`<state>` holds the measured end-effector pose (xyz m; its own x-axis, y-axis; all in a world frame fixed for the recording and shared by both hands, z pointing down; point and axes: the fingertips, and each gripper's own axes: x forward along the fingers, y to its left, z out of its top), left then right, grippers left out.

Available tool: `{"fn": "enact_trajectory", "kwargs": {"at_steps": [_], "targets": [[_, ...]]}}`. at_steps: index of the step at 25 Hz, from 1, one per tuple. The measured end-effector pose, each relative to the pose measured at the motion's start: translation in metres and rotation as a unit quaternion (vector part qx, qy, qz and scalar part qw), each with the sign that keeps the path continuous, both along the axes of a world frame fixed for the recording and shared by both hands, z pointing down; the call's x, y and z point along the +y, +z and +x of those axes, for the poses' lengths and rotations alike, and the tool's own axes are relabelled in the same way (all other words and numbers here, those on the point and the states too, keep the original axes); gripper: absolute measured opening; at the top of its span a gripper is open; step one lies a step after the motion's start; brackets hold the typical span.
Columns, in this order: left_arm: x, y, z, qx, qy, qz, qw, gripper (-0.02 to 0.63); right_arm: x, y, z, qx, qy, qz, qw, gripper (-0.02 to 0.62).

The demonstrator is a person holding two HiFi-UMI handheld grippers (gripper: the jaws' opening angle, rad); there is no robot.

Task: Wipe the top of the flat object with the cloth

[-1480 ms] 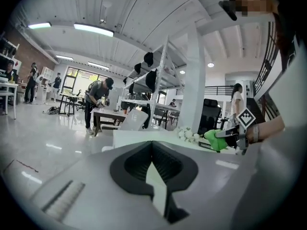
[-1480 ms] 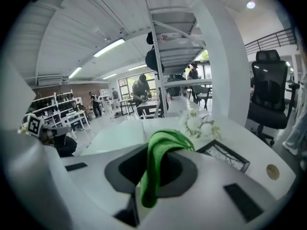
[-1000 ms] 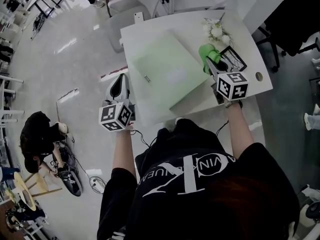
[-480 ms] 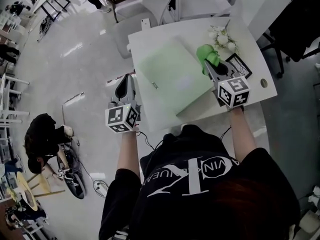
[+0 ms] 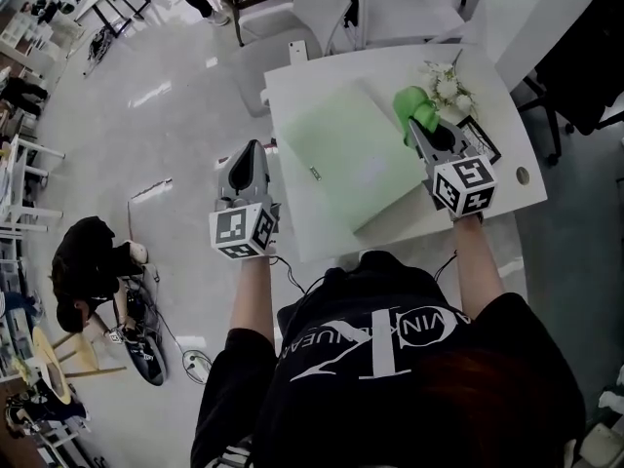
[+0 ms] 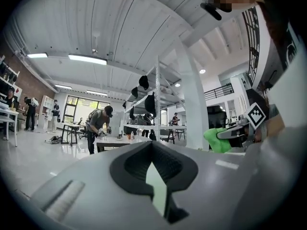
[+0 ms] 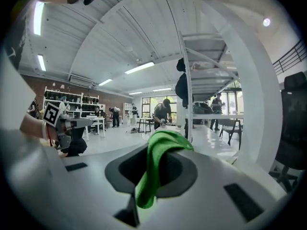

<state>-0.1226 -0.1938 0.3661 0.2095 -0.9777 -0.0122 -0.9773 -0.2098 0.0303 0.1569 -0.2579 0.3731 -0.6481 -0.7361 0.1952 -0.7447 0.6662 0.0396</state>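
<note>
A pale green flat folder (image 5: 353, 154) lies slantwise on the white table (image 5: 292, 91). My right gripper (image 5: 421, 130) hovers at the folder's right edge, shut on a bright green cloth (image 5: 413, 108) that bunches out past its tips. In the right gripper view the cloth (image 7: 160, 150) hangs down between the jaws of that gripper (image 7: 144, 186). My left gripper (image 5: 244, 167) is off the table's left edge, over the floor, shut with nothing in it. The left gripper view shows its jaws (image 6: 156, 176) nearly touching, with the cloth (image 6: 218, 140) far to the right.
White flowers (image 5: 448, 86) and a black-framed flat item (image 5: 485, 142) sit on the table's right side, behind the right gripper. White chairs (image 5: 292, 52) stand beyond the table. A person (image 5: 88, 271) crouches on the floor at left among cables.
The head view has shifted a little. The right gripper, still holding the cloth, has edged slightly nearer the folder's right edge. The left gripper stays beside the table.
</note>
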Motion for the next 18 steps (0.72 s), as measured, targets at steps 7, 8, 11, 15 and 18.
{"fn": "enact_trajectory", "kwargs": {"at_steps": [7,8,11,15,18], "targets": [[-0.003,-0.018,-0.006,-0.001,-0.008,0.022,0.9997,0.011,-0.006,-0.013,-0.009,-0.001,-0.008,0.015,1.0,0.043],[-0.003,-0.02,-0.006,-0.001,-0.009,0.025,0.9997,0.011,-0.006,-0.015,-0.011,-0.001,-0.01,0.017,1.0,0.043],[-0.005,-0.024,-0.007,-0.004,-0.01,0.031,0.9995,0.011,-0.007,-0.016,-0.015,-0.001,-0.014,0.021,1.0,0.043],[-0.007,-0.025,-0.008,-0.009,-0.012,0.034,0.9993,0.011,-0.009,-0.015,-0.018,-0.003,-0.017,0.023,1.0,0.043],[-0.007,-0.025,-0.01,-0.01,-0.014,0.034,0.9993,0.011,-0.009,-0.015,-0.021,-0.004,-0.019,0.023,1.0,0.043]]}}
